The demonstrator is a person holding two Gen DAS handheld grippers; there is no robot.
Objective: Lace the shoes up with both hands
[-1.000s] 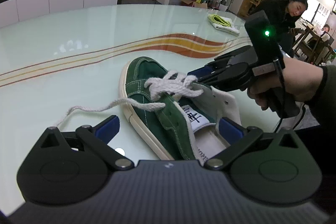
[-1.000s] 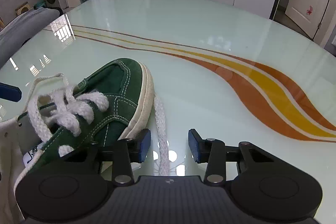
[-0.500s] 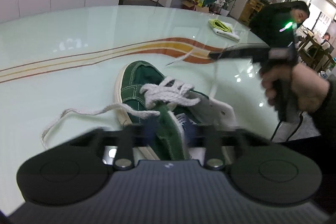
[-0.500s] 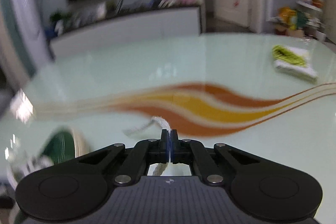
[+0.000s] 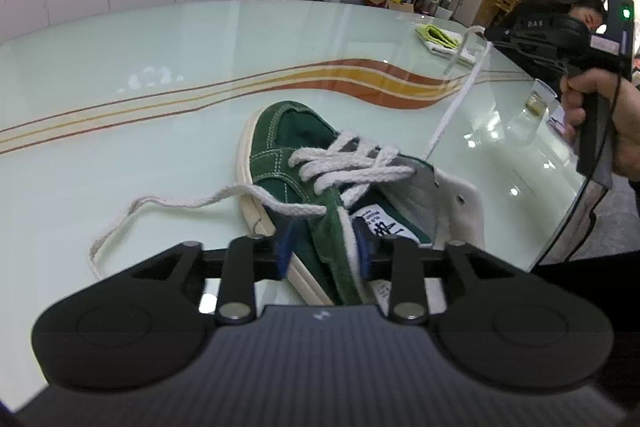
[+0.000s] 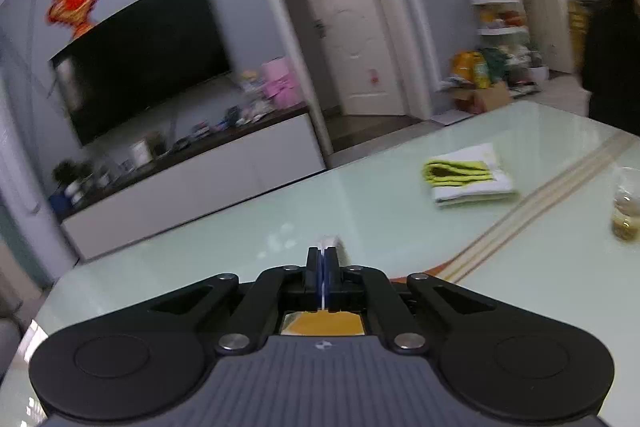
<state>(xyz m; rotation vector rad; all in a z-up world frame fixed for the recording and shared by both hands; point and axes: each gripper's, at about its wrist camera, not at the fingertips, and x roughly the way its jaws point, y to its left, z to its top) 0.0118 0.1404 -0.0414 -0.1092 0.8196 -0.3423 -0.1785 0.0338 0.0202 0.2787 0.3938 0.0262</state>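
A green suede shoe with white laces lies on the pale glass table, toe pointing away. My left gripper is shut on the shoe's green side panel near the tongue. One lace end trails loose on the table to the left. The other lace runs taut up and right to my right gripper, held in a hand above the table's right side. In the right wrist view the right gripper is shut, with the white lace tip poking out past its pads; the shoe is out of that view.
A folded yellow-green and white cloth lies on the far right of the table, also visible as the cloth. A glass cup stands near the right edge. The table's curved edge runs close to the shoe's right.
My left gripper went from wide open to shut on the shoe's side. My right gripper shut on the lace end beside the toe and lifted it up and right, pulling it taut.
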